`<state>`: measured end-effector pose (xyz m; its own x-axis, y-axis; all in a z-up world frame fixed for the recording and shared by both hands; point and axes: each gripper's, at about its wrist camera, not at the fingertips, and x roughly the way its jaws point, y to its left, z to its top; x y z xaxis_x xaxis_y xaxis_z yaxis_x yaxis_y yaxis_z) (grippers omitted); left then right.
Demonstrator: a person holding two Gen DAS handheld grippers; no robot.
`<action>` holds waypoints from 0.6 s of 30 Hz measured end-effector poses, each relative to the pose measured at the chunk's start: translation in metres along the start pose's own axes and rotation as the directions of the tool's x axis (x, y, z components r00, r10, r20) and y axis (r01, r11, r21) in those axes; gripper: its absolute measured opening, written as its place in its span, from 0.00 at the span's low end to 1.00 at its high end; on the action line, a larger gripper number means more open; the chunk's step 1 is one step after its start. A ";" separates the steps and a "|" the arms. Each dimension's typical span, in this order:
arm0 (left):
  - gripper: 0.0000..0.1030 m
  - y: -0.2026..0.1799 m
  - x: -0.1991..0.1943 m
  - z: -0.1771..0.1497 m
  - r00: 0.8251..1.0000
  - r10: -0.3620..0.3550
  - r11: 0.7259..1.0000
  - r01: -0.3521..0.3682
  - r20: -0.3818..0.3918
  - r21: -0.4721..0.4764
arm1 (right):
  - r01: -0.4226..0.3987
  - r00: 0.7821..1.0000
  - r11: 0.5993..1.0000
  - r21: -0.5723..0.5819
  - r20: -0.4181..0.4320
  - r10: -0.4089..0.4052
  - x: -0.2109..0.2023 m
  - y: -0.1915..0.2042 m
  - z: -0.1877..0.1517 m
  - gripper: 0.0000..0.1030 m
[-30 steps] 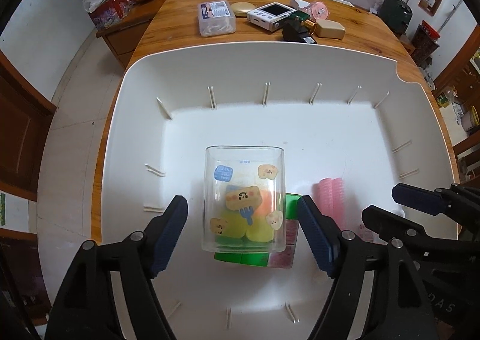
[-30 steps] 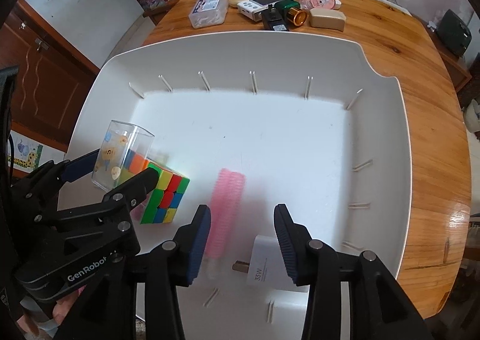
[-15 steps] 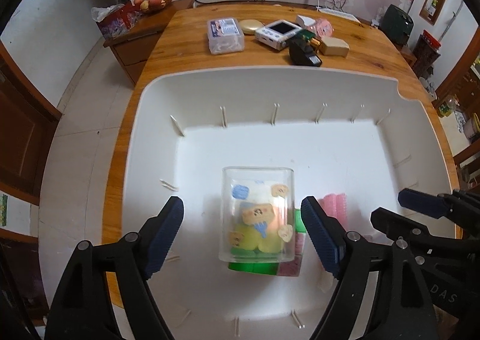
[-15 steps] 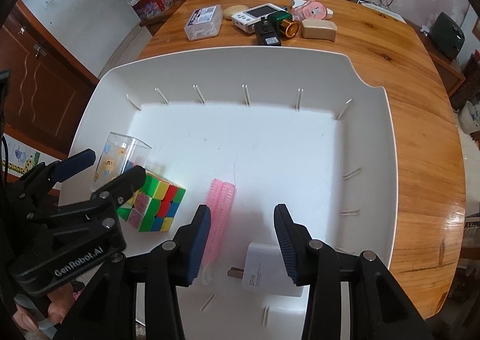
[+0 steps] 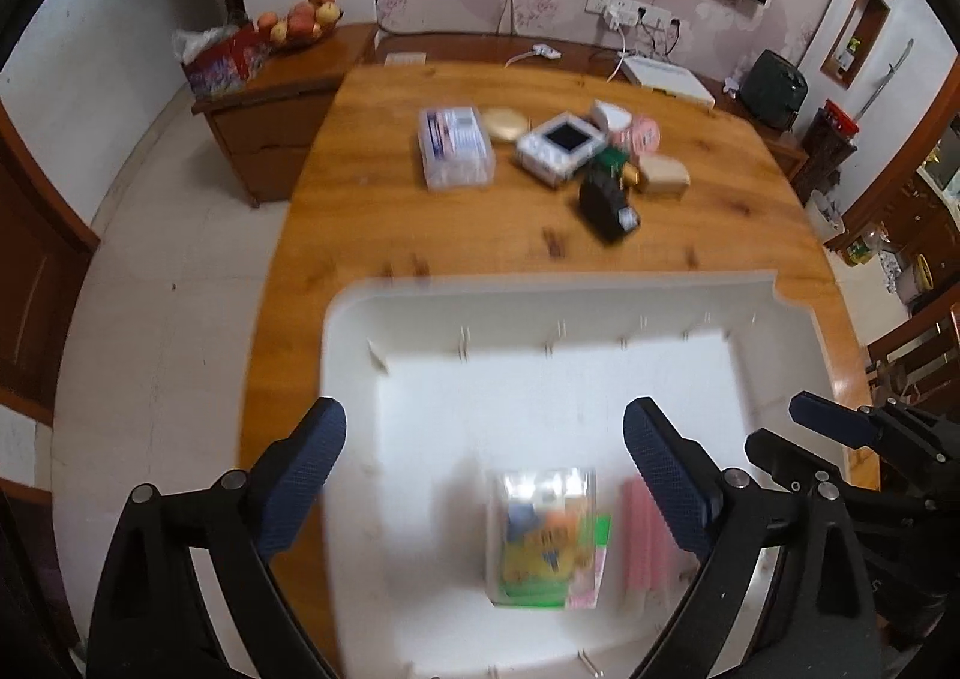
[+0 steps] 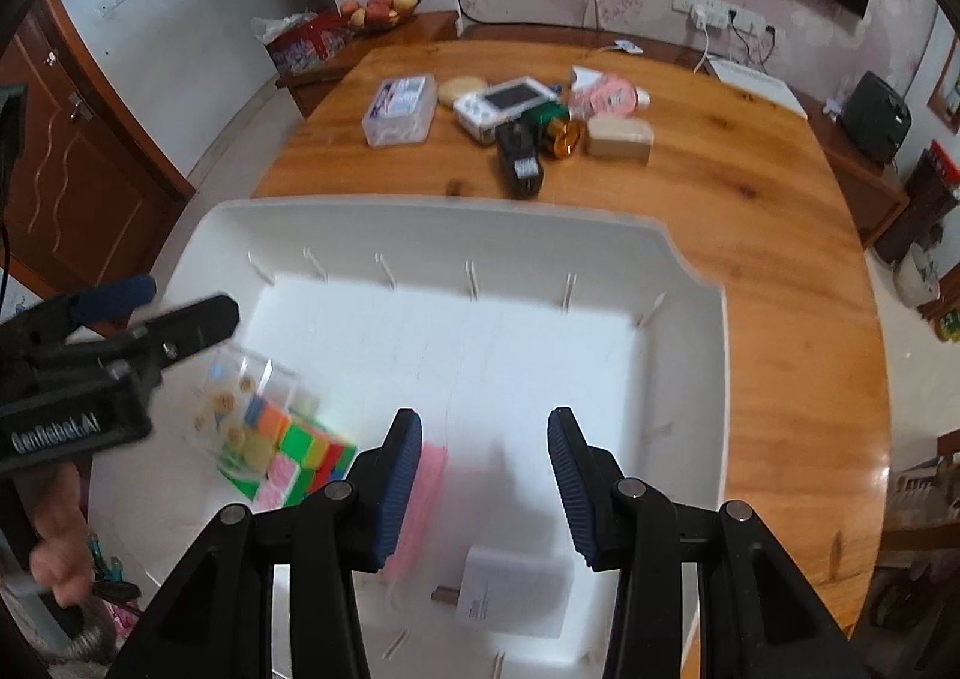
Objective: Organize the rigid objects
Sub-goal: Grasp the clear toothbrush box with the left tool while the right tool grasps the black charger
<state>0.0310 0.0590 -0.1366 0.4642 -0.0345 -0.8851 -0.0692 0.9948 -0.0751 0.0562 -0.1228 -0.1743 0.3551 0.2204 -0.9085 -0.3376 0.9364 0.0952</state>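
Left gripper (image 5: 485, 460) has just spread wide and lifted off the clear sticker box (image 5: 543, 538); right gripper (image 6: 485, 490) half-open, empty.

Bin at the table's near edge, loose things toward its far end

In the bin (image 6: 690, 283), the clear box (image 6: 252, 397) stands at the left wall, touching the cube (image 6: 300, 460); the comb-like piece (image 6: 420, 499) lies right of them, the charger (image 6: 510, 598) by the near wall (partly hidden). A cluster (image 6: 510, 115) lies behind the bin on the table (image 6: 780, 259).
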 end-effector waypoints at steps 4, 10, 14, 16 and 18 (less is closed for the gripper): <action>0.92 0.002 -0.020 0.041 0.999 -0.007 0.999 0.006 0.034 0.034 | 0.026 0.998 0.999 -0.025 0.061 -0.024 -0.020 -0.004 0.041 0.43; 0.92 0.010 -0.046 0.109 0.991 0.062 0.997 -0.067 0.115 0.040 | 0.073 0.984 0.997 -0.023 0.164 -0.068 -0.050 -0.015 0.117 0.43; 0.92 0.021 -0.036 0.154 0.984 0.109 0.994 -0.110 0.138 0.002 | 0.088 0.978 0.996 -0.025 0.194 -0.082 -0.048 -0.019 0.163 0.46; 0.92 0.029 -0.012 0.175 0.986 0.127 0.992 -0.124 0.106 -0.030 | 0.075 0.983 0.997 -0.029 0.172 -0.069 -0.033 -0.021 0.183 0.52; 0.92 0.034 0.014 0.186 0.990 0.123 0.991 -0.119 0.069 -0.057 | 0.073 0.987 0.996 -0.044 0.146 -0.066 -0.014 -0.021 0.196 0.53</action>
<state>0.1997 0.1106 -0.0657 0.5115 0.0949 -0.8540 -0.1743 0.9847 0.0050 0.2292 -0.0924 -0.0839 0.4997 0.1955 -0.8438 -0.3488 0.9371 0.0106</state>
